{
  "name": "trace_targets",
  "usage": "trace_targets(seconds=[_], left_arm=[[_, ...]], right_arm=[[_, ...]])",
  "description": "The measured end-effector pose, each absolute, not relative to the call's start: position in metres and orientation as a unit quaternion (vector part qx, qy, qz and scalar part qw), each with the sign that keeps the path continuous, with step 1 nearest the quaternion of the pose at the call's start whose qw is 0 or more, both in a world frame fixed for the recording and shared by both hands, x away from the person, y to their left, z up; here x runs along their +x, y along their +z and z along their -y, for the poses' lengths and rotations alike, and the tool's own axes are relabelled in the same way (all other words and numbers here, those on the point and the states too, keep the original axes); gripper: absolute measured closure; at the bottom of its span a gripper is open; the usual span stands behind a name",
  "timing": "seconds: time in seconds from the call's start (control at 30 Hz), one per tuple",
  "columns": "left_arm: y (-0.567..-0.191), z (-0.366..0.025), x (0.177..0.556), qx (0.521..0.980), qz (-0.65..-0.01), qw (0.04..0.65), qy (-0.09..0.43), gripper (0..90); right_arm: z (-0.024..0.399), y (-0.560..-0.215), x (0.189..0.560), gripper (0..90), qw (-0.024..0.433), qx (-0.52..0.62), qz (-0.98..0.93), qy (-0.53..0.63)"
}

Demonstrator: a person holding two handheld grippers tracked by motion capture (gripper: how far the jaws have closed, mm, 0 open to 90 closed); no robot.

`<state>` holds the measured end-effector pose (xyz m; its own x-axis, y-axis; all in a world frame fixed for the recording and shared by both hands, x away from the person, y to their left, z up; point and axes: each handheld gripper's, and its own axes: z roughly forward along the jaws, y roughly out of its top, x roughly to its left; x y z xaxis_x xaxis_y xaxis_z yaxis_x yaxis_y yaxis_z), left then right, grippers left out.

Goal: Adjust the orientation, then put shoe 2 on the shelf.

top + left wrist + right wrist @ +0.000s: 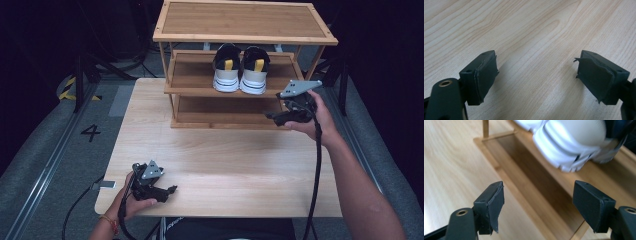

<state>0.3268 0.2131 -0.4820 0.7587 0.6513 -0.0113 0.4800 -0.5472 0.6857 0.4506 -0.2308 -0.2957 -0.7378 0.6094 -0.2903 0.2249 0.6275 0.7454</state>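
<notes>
Wooden counter (225, 160) under my left gripper (172, 190), jaws spread wide on nothing, resting near its front edge. Farther right, white-soled sneakers (240, 70) sit paired on the rack's (245, 22) middle shelf; my right gripper (270, 116) hovers beside it, jaws apart, empty.

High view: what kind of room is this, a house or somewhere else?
Probably a lab or recording studio, not a home. Black curtains surround the wooden table, the grey floor has a painted number 4 and black-and-yellow hazard tape, and a bamboo shoe rack with one pair of sneakers stands on the table like a test prop.
</notes>
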Motion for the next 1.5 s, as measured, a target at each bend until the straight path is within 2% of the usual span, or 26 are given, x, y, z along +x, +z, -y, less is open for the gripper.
trace_targets(seconds=[0.8, 1.5], left_arm=[[-0.482, -0.212, 0.328, 0.871, -0.328, 0.346, 0.118, 15.3], [-0.483, -0.211, 0.329, 0.869, -0.329, 0.348, 0.125, 15.2]], right_arm=[[0.317, -0.373, 0.369, 24.2, 0.275, 0.265, -0.872, 0.307], [0.382, -0.431, 0.331, 24.0, 0.25, 0.335, -0.849, 0.322]])
